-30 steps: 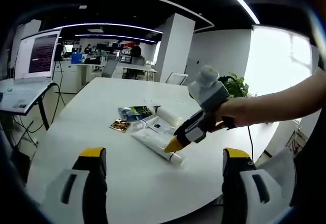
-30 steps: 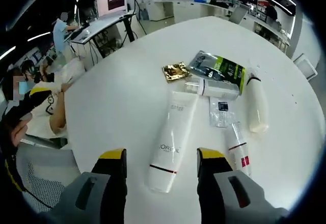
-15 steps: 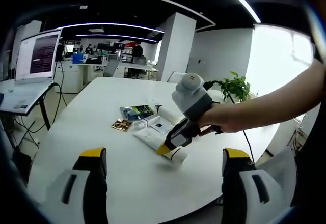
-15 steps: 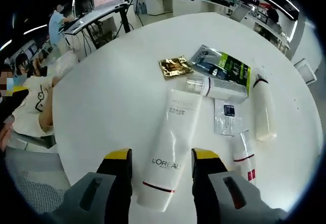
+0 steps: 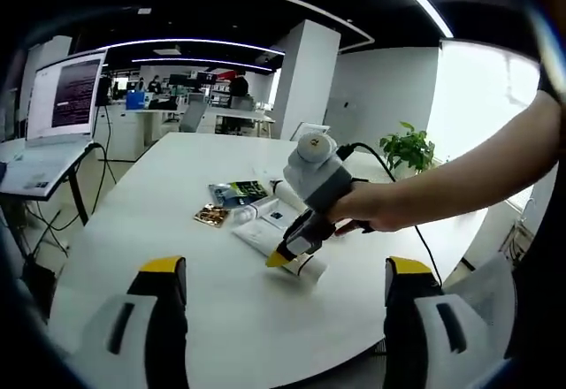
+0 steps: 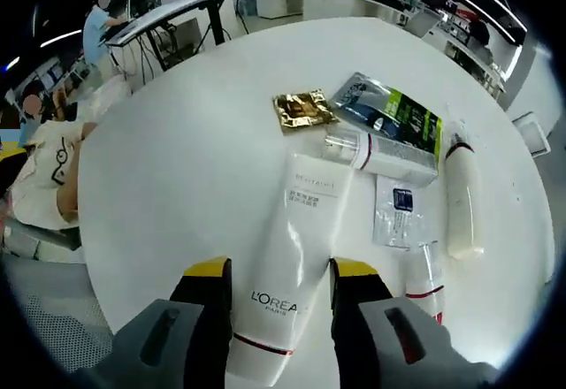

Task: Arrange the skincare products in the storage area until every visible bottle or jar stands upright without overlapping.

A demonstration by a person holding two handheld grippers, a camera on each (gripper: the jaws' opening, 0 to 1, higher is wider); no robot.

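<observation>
An open office surrounds my round white table (image 6: 177, 159), where the products lie flat in a cluster. My right gripper (image 6: 279, 276) is down over the big white tube (image 6: 292, 274), jaws apart on either side of it, not yet closed. My left gripper (image 5: 279, 270) hangs back, jaws wide and empty. A gold sachet (image 6: 303, 110), a green pouch (image 6: 393, 119) and a white bottle (image 6: 462, 199) lie farther off.

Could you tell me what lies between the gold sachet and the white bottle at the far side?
In the right gripper view, a green-and-black pouch lies between the gold sachet and white bottle.
</observation>
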